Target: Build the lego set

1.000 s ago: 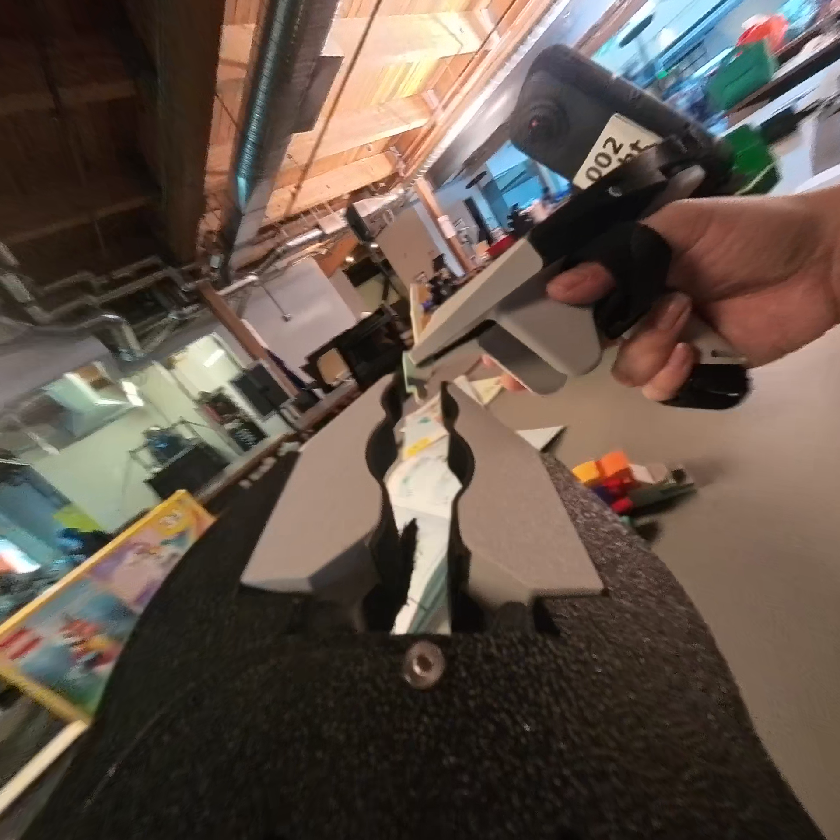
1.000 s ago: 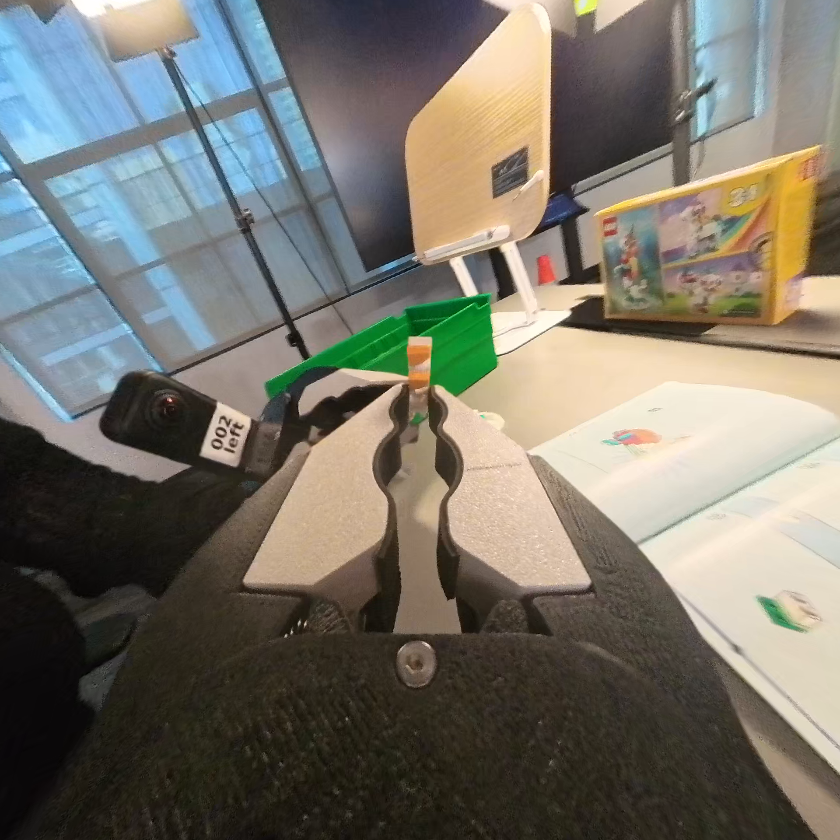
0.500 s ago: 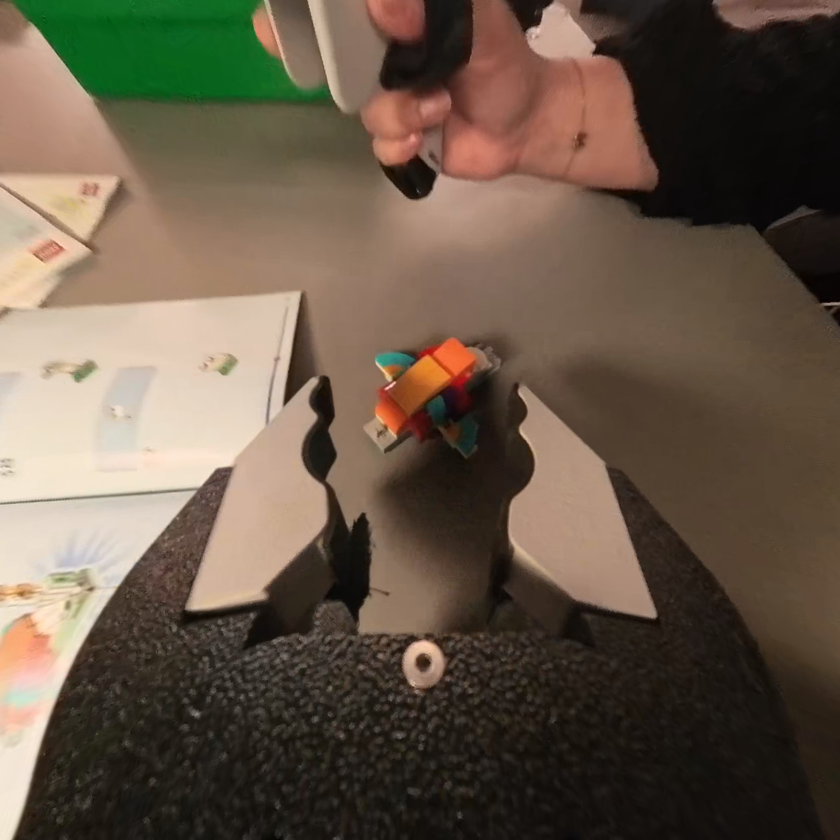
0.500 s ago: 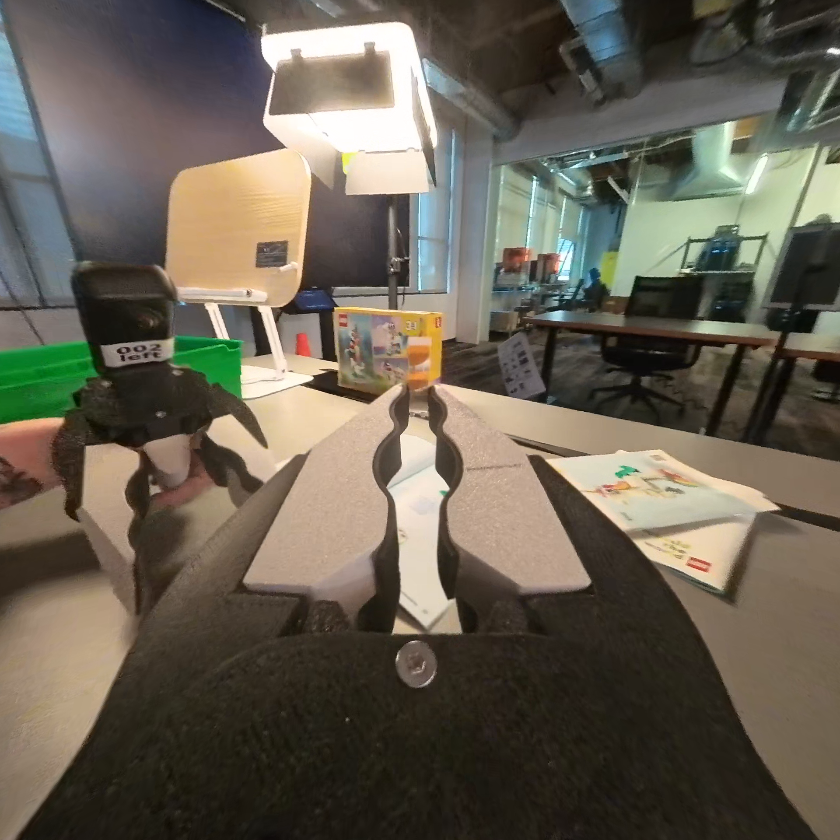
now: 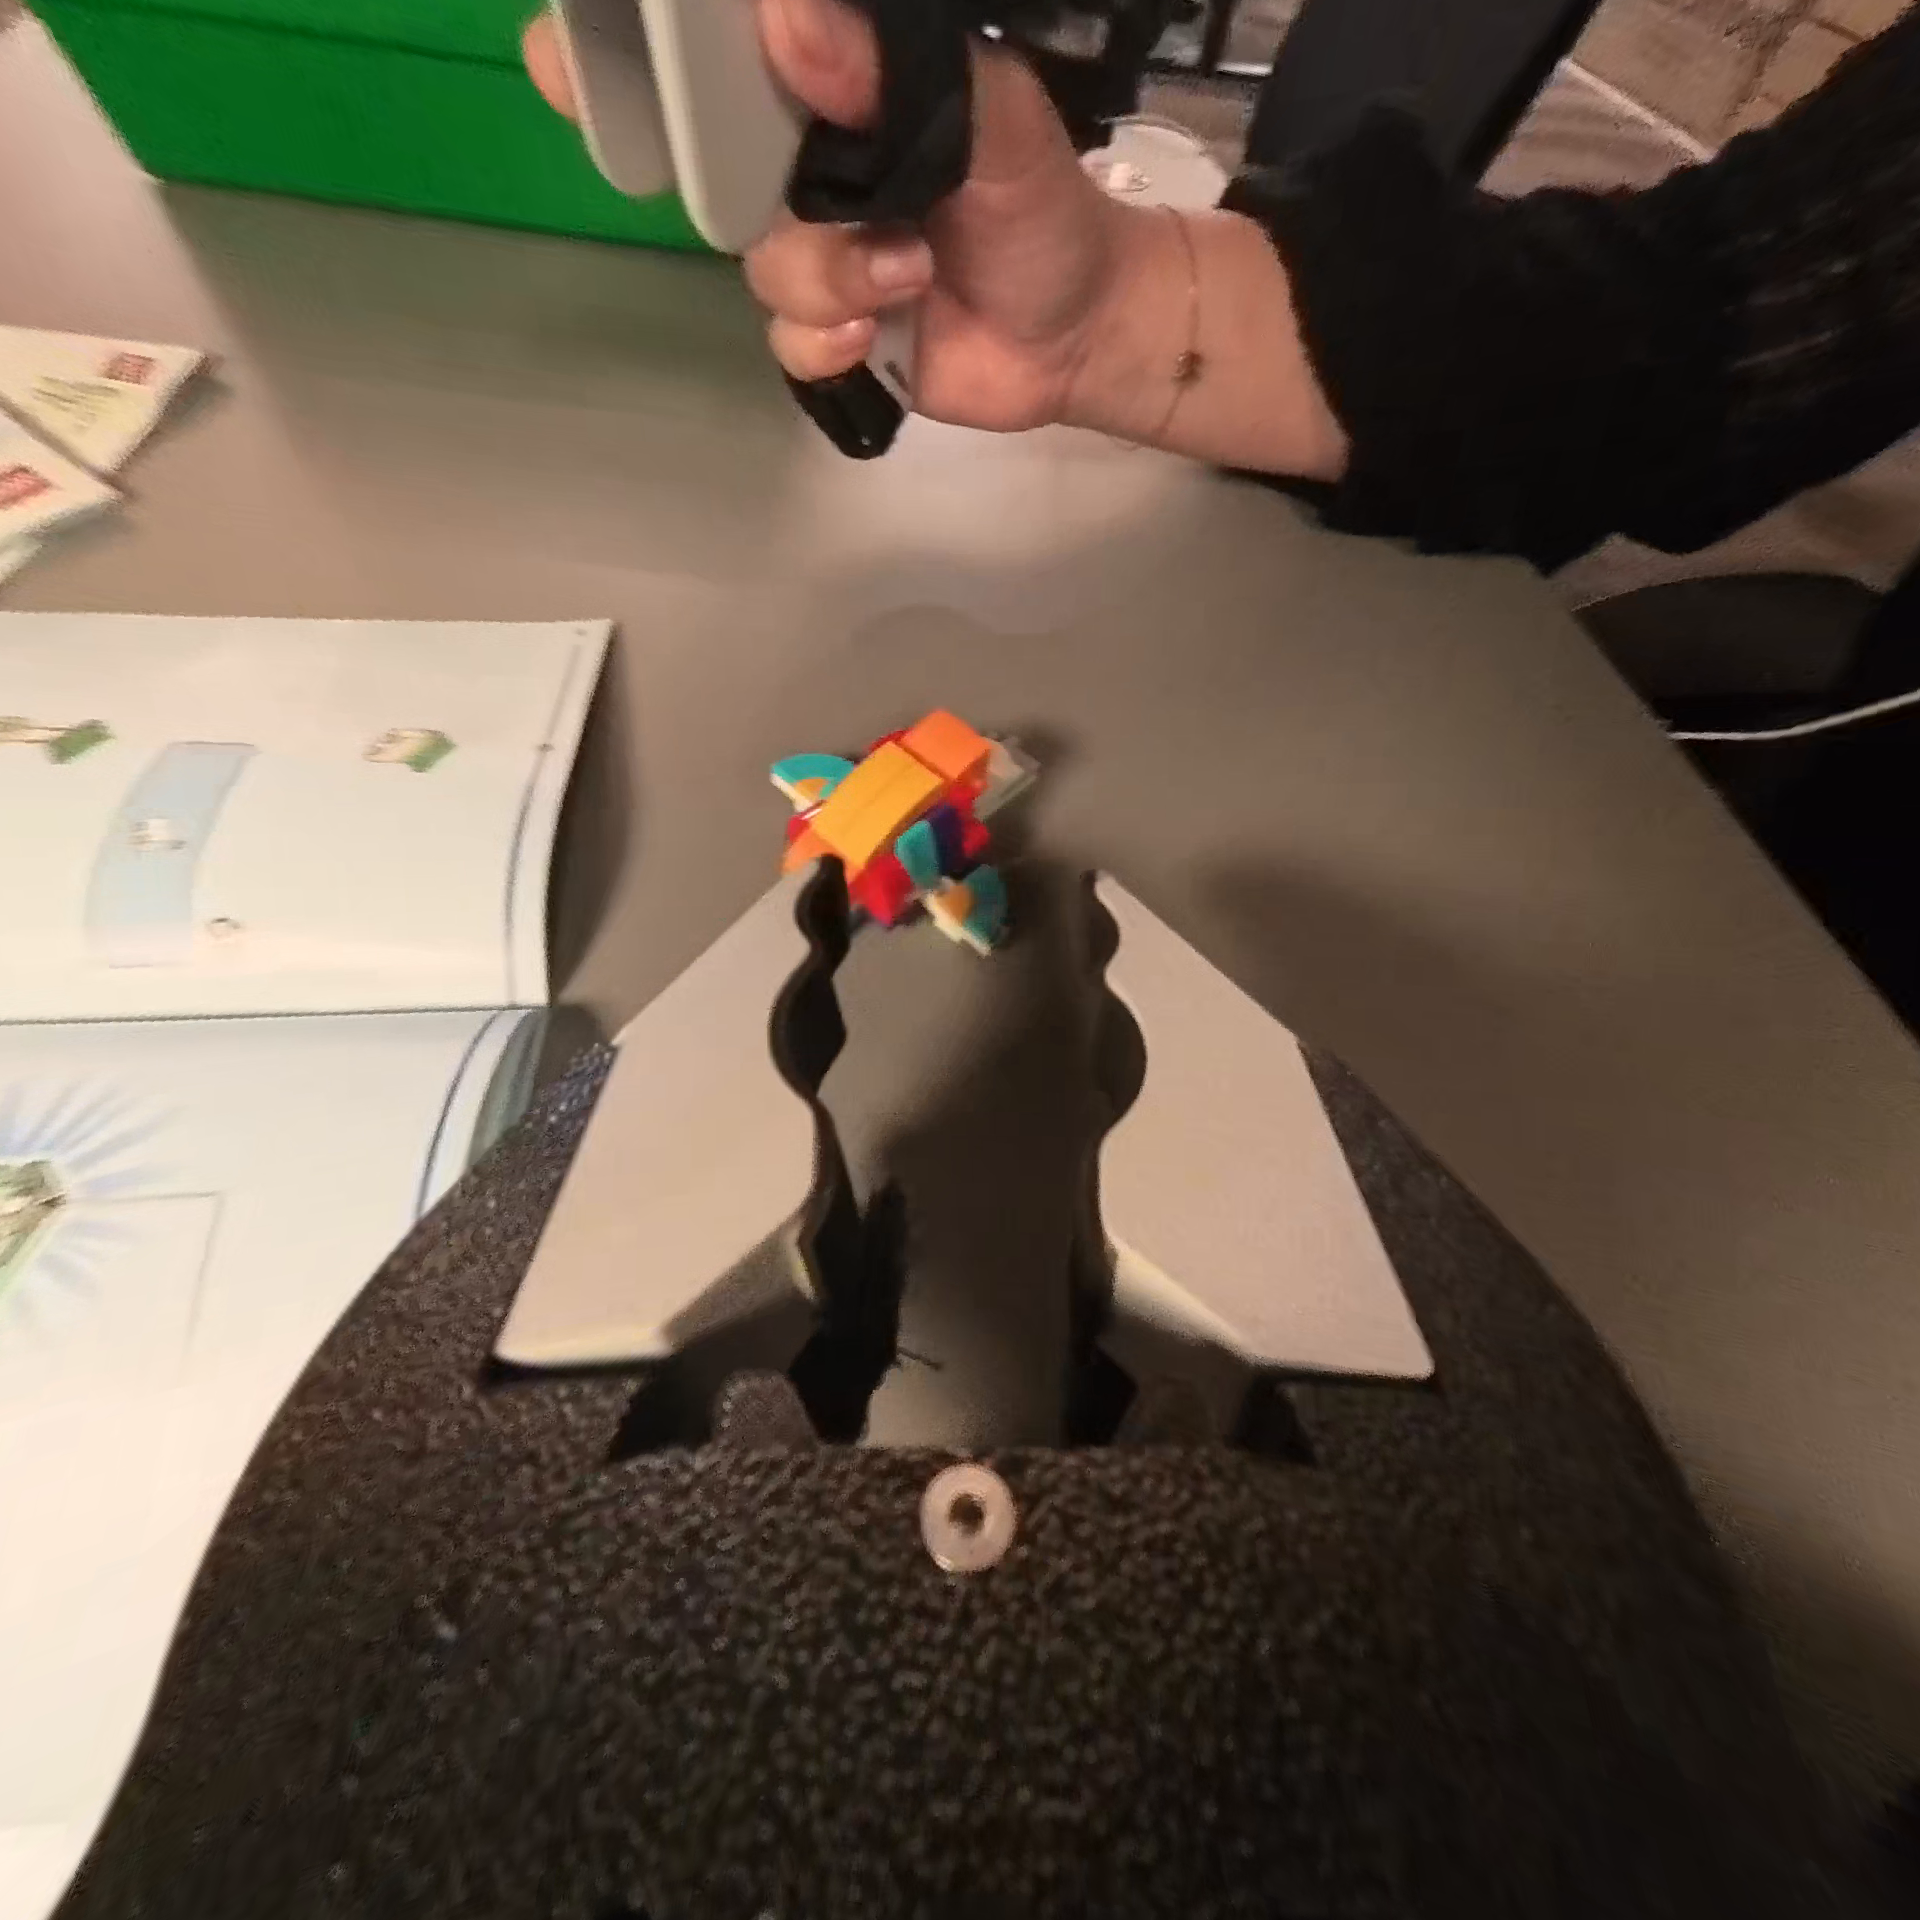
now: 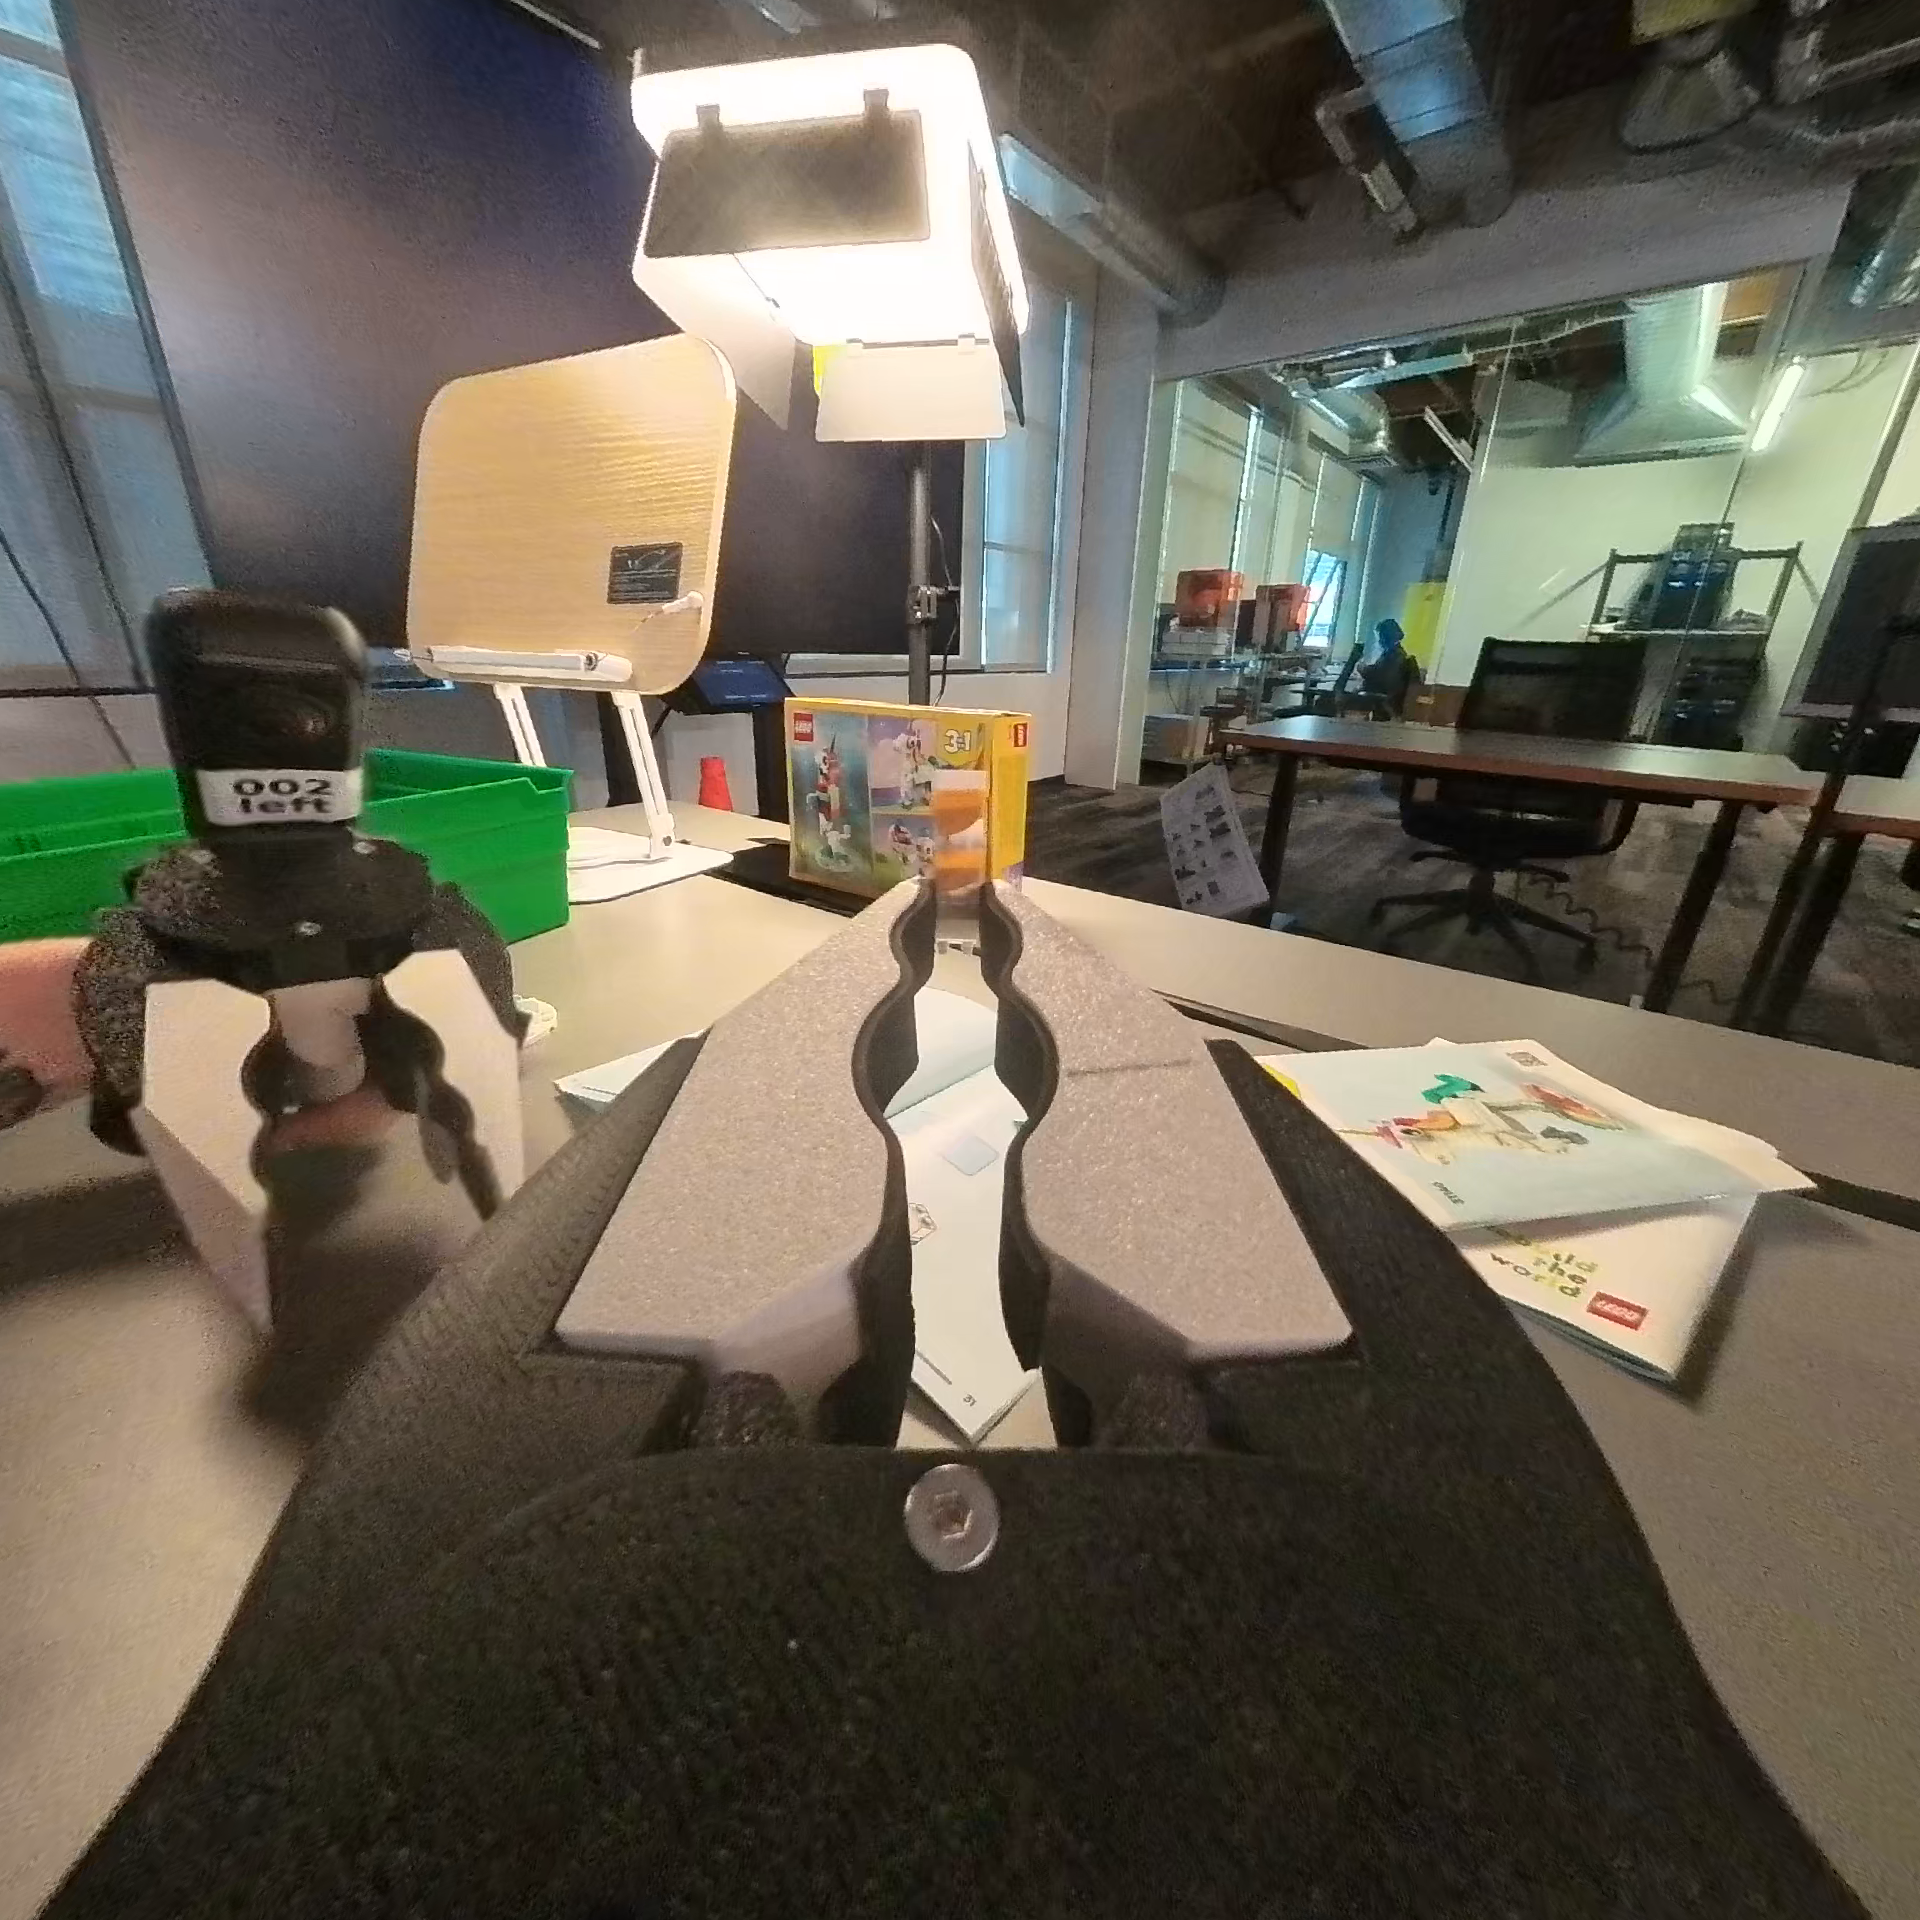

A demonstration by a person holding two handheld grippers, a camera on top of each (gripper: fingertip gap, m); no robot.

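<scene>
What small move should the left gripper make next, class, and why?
Probably ease the left gripper forward and close on the model: its jaws are open, the model lies on the table just past its fingertips, and the right gripper already pinches an orange piece.

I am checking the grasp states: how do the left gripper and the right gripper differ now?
The left gripper is open, the right gripper shut on a small orange piece. The left points down at the lego build on the table; the right points level. Both have grey fingers.
</scene>
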